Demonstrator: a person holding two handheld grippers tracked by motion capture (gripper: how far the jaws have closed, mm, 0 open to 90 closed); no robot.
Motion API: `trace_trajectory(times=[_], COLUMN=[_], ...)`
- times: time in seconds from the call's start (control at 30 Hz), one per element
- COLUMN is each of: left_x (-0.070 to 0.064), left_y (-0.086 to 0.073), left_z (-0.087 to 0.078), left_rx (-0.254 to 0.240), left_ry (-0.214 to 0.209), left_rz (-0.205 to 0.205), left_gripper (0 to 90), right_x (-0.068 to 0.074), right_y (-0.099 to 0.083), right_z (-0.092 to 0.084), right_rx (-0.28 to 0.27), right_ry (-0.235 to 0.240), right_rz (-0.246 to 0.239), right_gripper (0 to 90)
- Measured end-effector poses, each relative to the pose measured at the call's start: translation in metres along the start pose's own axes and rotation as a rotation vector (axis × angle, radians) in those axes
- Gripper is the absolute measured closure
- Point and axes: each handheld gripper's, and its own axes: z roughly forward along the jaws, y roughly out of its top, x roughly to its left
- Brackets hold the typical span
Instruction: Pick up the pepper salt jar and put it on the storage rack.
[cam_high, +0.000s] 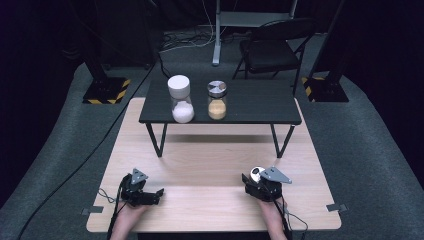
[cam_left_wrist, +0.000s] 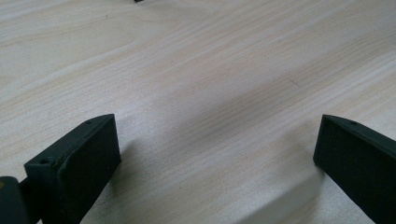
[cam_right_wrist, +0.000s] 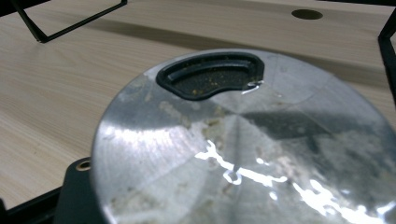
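Note:
My right gripper is near the front right of the wooden table, shut on a round metal lid. In the right gripper view the lid is scuffed, with a black kidney-shaped opening dusted with yellow grains; one black finger shows under its left edge. My left gripper rests at the front left, open, with its jaws wide apart over bare wood. On the small black table stand a white-capped jar of white powder and a metal-topped jar of tan granules.
The black table's thin legs stand on the wood behind both grippers. A black folding chair and stand bases with yellow-black stripes are on the floor beyond. Cables trail from both grippers.

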Motion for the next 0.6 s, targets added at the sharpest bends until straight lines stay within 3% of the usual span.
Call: trace_trajectory(times=[0.6], left_x=[0.000], left_y=[0.000], left_z=[0.000], left_rx=[0.000], left_ry=[-0.001], left_rz=[0.001], left_gripper=[0.2], right_x=[-0.001], right_y=[0.018], right_z=[-0.012], right_rx=[-0.011], right_ry=[0.006], right_rz=[0.003], right_gripper=[30.4])
